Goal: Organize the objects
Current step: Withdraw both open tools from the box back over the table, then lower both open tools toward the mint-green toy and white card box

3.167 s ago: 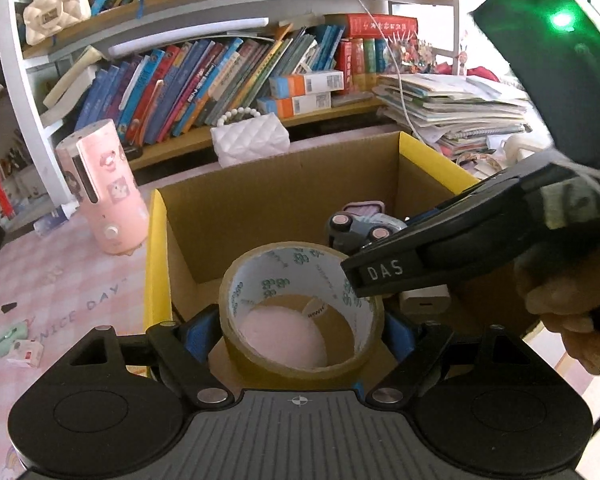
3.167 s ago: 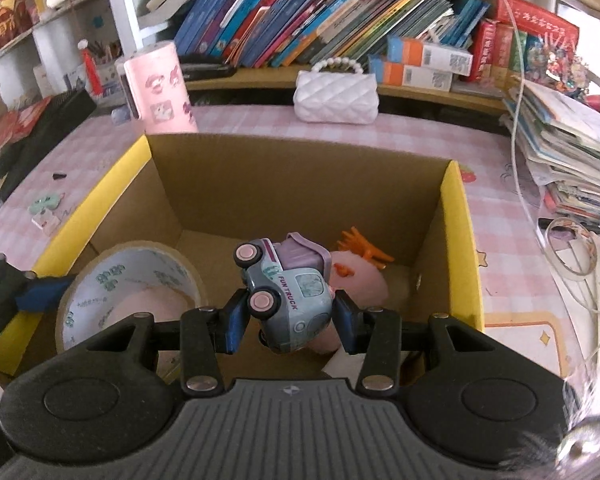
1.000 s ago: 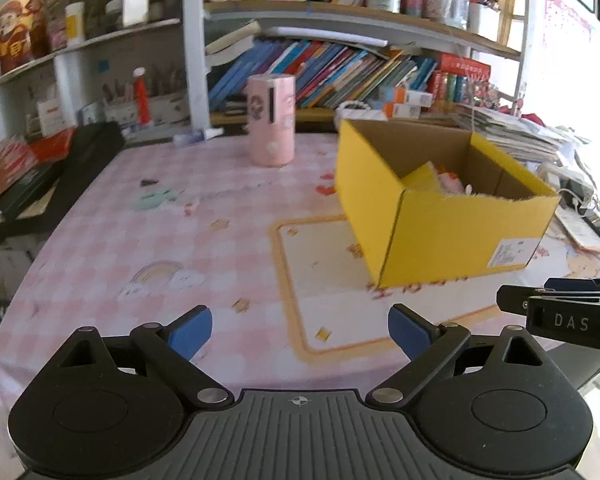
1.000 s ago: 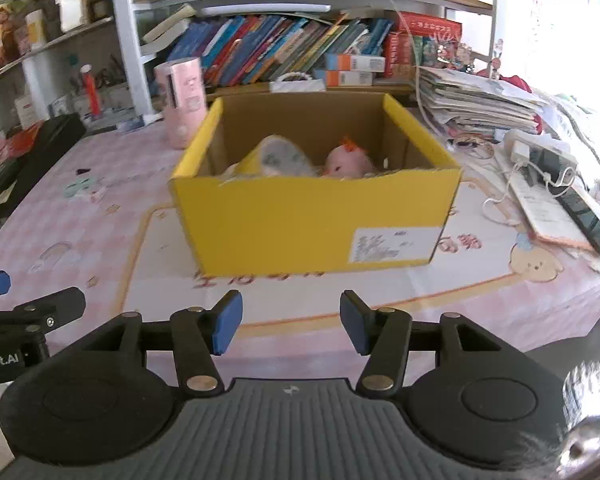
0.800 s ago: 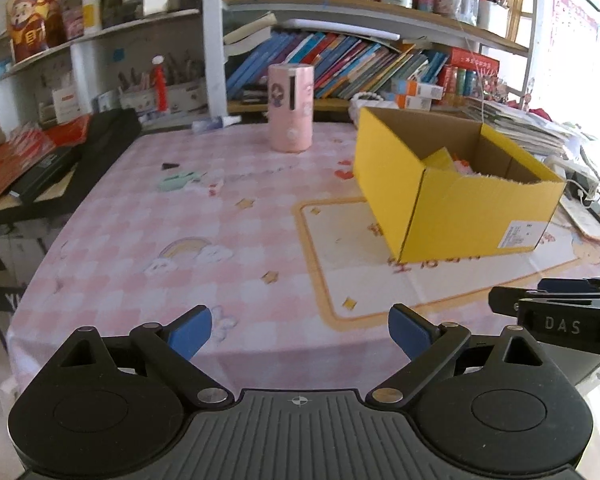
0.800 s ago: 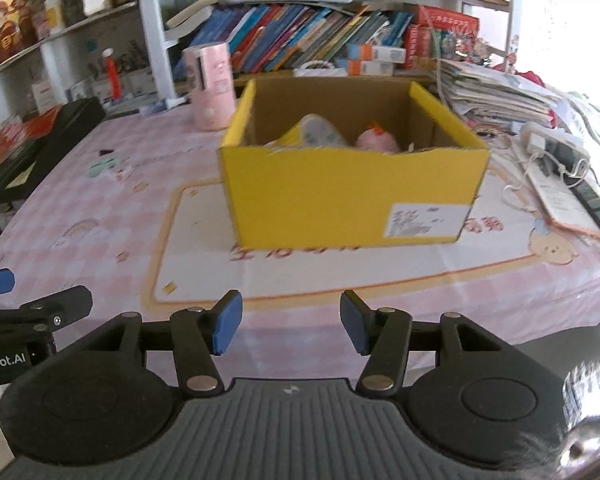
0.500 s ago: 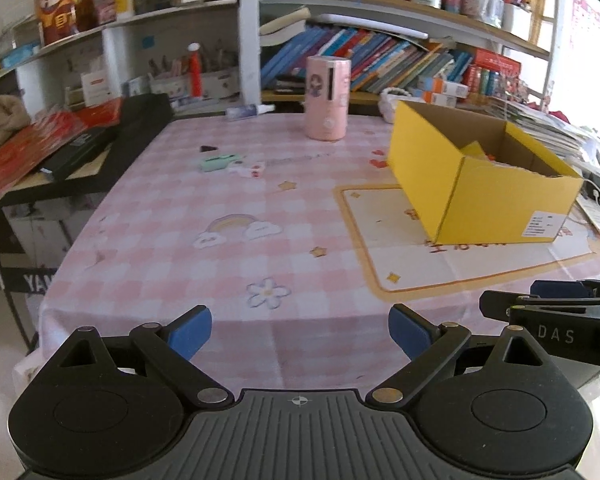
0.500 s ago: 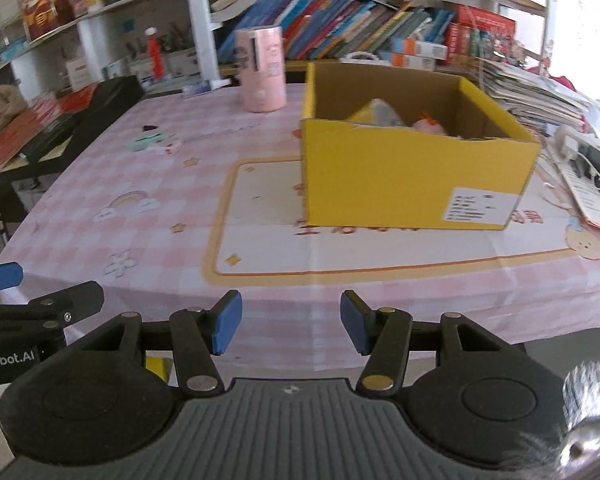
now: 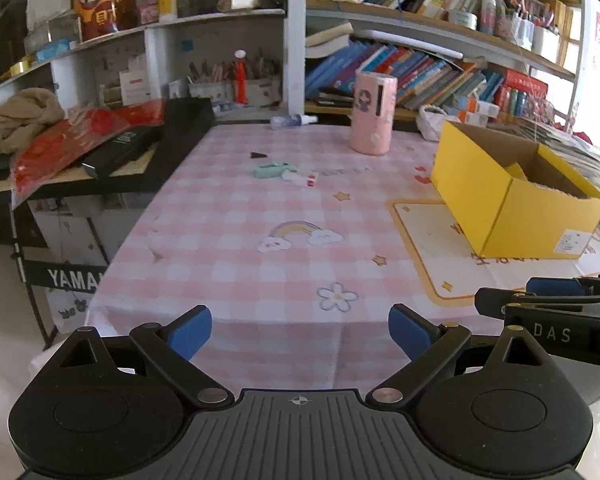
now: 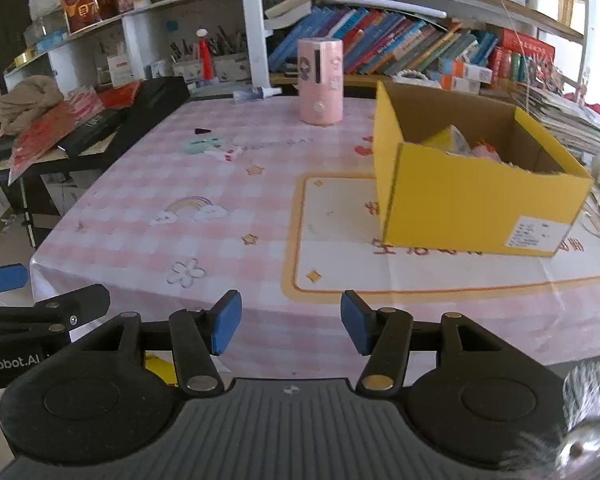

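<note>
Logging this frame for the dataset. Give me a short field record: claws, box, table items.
left claw: open, holding nothing, off the near table edge
right claw: open, holding nothing, off the near table edge
yellow box: open top, on the table's right side, items partly visible inside
pink canister: upright, behind the box to its left
small mint item: on the tablecloth, far left-centre

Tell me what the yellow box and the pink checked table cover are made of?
The yellow box looks like cardboard: its inside walls are plain brown and its torn top edge looks papery. The outside is matte yellow with a paper label. The table cover seems to be plastic or vinyl: it shines a little, keeps sharp fold creases and hangs stiffly over the edge, though coated cloth is possible.
</note>
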`<act>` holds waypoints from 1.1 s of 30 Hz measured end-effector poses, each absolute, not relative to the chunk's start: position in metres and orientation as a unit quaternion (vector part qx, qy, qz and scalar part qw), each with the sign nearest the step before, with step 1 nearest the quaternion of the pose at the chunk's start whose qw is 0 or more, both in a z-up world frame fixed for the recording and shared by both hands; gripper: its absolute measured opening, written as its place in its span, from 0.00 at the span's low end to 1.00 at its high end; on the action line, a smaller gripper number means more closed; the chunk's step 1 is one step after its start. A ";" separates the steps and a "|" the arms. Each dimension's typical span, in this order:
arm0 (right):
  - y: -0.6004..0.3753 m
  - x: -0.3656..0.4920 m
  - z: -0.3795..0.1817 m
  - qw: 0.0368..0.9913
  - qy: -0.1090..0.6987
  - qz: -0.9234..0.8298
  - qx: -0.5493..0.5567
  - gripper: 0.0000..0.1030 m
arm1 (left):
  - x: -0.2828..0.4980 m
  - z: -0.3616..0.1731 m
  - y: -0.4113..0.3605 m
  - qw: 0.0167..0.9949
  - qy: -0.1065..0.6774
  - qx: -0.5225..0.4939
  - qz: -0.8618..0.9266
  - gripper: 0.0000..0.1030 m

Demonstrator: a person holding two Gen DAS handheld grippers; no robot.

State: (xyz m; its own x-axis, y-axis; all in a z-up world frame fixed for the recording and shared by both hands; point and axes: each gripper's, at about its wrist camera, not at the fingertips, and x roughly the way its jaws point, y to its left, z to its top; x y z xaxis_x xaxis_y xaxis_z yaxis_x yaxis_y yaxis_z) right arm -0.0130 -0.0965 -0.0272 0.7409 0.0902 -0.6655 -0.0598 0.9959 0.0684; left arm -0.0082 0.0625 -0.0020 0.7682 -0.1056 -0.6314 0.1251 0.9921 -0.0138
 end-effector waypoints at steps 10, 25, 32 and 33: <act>-0.069 0.002 -0.023 0.935 0.350 0.055 0.008 0.51 | 0.003 -0.002 0.086 0.942 0.332 -0.002 -0.047 0.94; -0.054 0.071 -0.035 0.928 0.365 0.077 0.004 0.51 | 0.066 -0.011 0.094 0.939 0.343 0.005 -0.029 0.94; -0.057 0.122 -0.033 0.928 0.364 0.084 0.004 0.52 | 0.113 -0.010 0.094 0.938 0.346 -0.005 -0.017 0.94; -0.057 0.130 -0.033 0.928 0.363 0.084 0.003 0.52 | 0.119 -0.010 0.094 0.938 0.347 -0.006 -0.015 0.94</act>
State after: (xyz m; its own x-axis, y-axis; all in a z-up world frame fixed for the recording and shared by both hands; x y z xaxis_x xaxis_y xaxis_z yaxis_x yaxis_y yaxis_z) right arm 0.1304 -0.0571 -0.0328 0.7229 0.1580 -0.6727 -0.1538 0.9859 0.0662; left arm 0.1191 0.0943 -0.0104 0.7591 -0.0322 -0.6502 0.0238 0.9995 -0.0217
